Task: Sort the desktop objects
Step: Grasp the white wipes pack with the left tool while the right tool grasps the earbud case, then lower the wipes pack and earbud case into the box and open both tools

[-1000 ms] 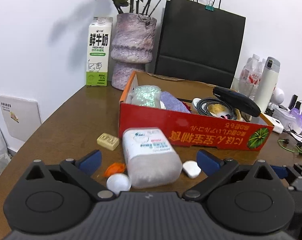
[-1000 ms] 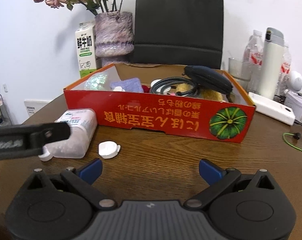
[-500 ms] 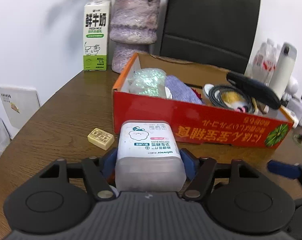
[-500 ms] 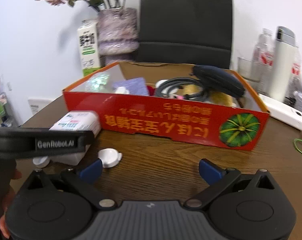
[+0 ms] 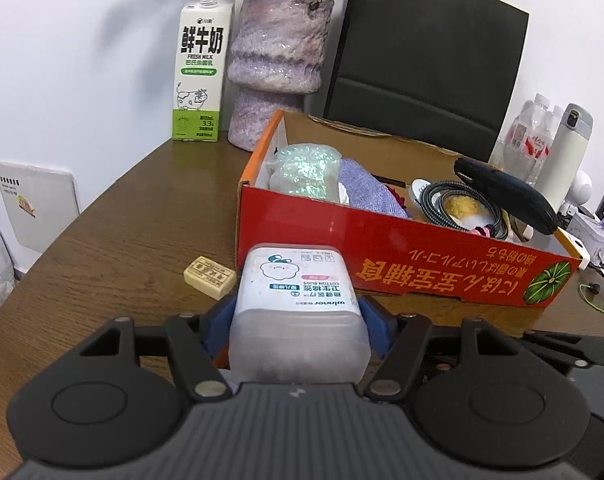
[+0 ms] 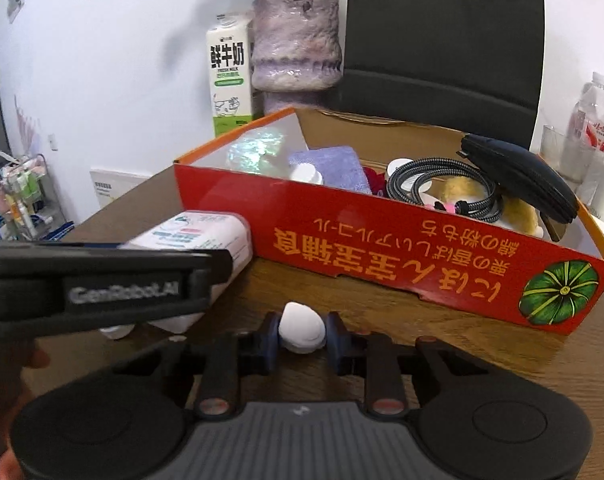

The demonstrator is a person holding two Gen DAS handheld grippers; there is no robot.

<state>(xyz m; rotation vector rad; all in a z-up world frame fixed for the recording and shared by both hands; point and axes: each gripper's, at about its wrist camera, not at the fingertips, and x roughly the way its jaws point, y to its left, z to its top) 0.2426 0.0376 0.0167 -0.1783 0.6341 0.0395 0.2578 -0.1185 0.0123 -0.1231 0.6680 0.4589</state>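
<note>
Since the red box (image 5: 441,264) already sits crowded with a coiled cable (image 5: 457,204), a black case (image 5: 505,192) and a purple cloth (image 5: 365,188), whatever goes in next could land on the pile and roll back out over the low front wall. Next in size, the cotton bud tub (image 5: 298,312) lies on its side on the table just in front of that box, clamped between the pads of the left gripper (image 5: 298,320); its smooth, rounded plastic sides could slip if it is tilted on the way up. Smallest, the white cap (image 6: 302,326) rests on the table with the right gripper (image 6: 302,332) closing its jaws around it, pads at its edges. Such a narrow hold could let it pop free or twist when lifted.
</note>
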